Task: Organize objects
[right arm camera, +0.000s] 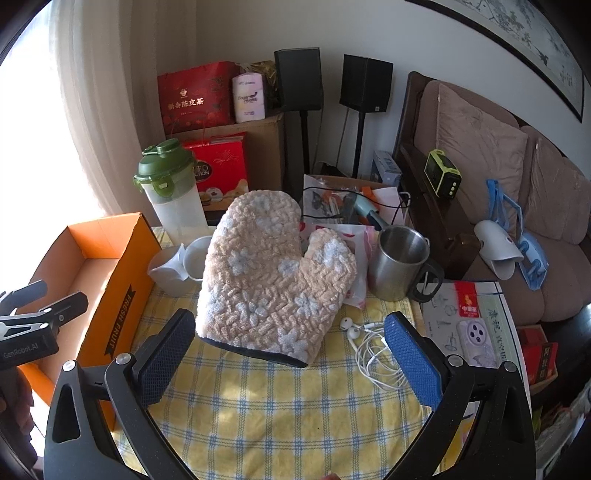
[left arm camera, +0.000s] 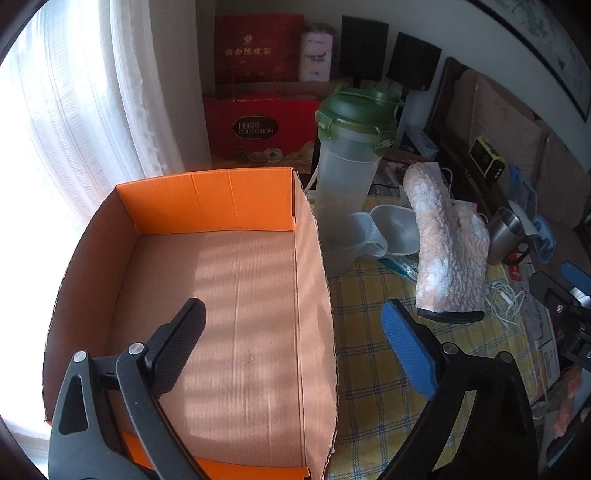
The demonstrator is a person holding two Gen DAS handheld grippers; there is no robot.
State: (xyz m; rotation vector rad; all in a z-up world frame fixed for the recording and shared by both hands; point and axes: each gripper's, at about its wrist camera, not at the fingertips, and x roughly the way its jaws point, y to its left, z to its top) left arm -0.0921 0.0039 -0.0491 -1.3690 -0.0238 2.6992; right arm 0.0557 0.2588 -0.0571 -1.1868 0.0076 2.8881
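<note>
The empty orange cardboard box [left arm camera: 221, 280] sits at the table's left edge, ready for filling. The fluffy beige oven mitt [right arm camera: 273, 280] lies mid-cloth; the right gripper [right arm camera: 291, 354], jaws apart, faces it. The left gripper [left arm camera: 295, 332] hangs spread, empty, over the box wall.

Place: a home, living room.
Seating: brown sofa [right arm camera: 480, 155] with cushions.
Window: white curtain [left arm camera: 74, 110].
Corner: two black speakers [right arm camera: 365, 83] on stands, red gift boxes [right arm camera: 197, 98].
Wall: framed painting [right arm camera: 517, 33].
</note>
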